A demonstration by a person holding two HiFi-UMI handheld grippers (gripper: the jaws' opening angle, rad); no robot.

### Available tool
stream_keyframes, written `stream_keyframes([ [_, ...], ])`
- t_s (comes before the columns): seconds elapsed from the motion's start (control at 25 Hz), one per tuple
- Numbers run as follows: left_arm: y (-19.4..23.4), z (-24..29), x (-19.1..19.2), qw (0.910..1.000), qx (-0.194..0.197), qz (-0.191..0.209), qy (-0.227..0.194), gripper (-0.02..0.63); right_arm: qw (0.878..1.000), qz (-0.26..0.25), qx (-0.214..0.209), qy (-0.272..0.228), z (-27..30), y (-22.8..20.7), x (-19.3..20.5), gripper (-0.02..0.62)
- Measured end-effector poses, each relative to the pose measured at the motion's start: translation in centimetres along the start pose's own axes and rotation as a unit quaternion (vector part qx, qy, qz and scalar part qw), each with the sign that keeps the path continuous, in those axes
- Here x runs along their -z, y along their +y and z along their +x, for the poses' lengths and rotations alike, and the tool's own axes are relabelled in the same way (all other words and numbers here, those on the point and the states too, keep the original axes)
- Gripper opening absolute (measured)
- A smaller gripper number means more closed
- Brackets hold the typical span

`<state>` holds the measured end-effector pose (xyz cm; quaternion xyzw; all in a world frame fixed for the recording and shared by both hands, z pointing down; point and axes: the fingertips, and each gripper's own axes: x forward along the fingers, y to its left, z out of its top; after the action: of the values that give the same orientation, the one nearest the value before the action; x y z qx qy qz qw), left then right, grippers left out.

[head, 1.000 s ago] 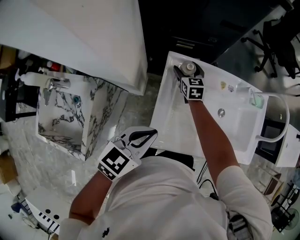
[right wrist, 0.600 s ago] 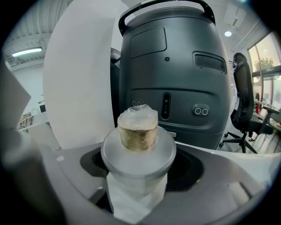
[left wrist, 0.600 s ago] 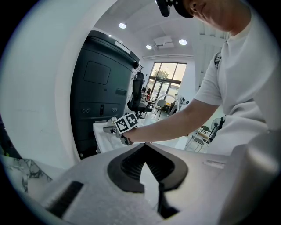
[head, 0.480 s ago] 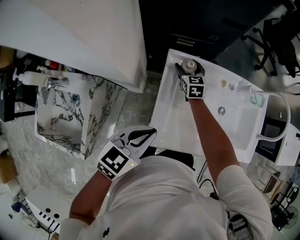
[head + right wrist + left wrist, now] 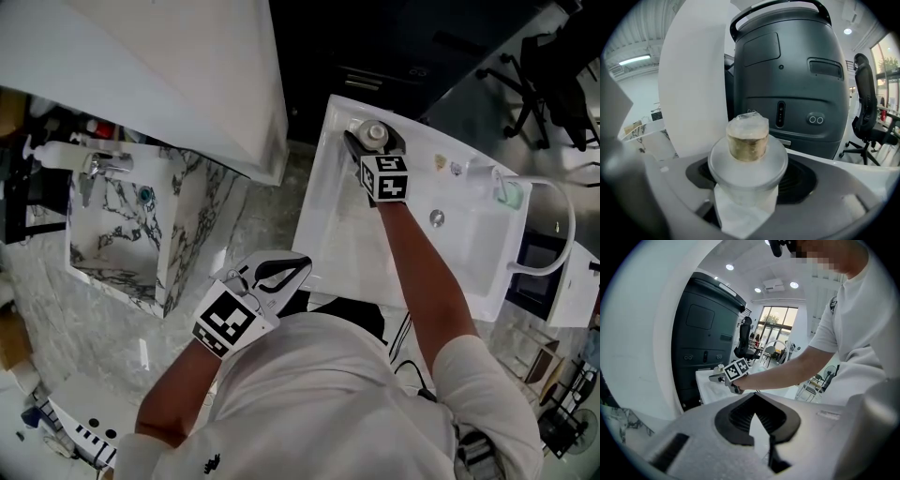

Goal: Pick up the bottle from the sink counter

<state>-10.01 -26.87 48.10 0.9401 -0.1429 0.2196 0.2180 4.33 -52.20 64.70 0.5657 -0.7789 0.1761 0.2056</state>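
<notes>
A frosted bottle (image 5: 377,133) with a wide shoulder and a gold band under its cap stands at the far left corner of the white sink counter (image 5: 342,230). My right gripper (image 5: 373,142) reaches over the counter, and its dark jaws close round the bottle's body from both sides. In the right gripper view the bottle (image 5: 747,154) fills the gap between the jaws (image 5: 750,180). My left gripper (image 5: 302,266) hangs close to my body, well short of the counter, shut with nothing in it. In the left gripper view its jaws (image 5: 754,398) meet at the tips.
The basin with its drain (image 5: 437,217) and a white curved faucet (image 5: 548,220) lie to the right of the bottle. A marble sink unit (image 5: 122,234) stands at the left. Behind the counter stand a dark machine (image 5: 787,84) and an office chair (image 5: 548,66).
My right gripper has drawn its jaws in round the bottle. The whole view has shifted slightly; my left gripper has stayed where it was.
</notes>
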Motion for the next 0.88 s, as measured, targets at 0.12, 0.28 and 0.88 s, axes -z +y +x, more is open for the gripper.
stream_keyframes([
  [0.12, -0.9, 0.6, -0.1, 1.0, 0.006, 0.002, -0.002, 0.006, 1.0, -0.005, -0.009, -0.003, -1.3, 0.1, -0.4, 0.35],
  [0.28, -2.5, 1.8, -0.5, 0.9999, 0.012, 0.005, -0.006, 0.006, 1.0, -0.013, -0.028, -0.008, -3.7, 0.0, -1.4, 0.35],
  [0.88, -11.1, 7.4, -2.7, 0.9992, 0.009, 0.014, -0.037, 0.006, 0.99, -0.057, -0.126, -0.019, -17.5, 1.4, -4.2, 0.35],
])
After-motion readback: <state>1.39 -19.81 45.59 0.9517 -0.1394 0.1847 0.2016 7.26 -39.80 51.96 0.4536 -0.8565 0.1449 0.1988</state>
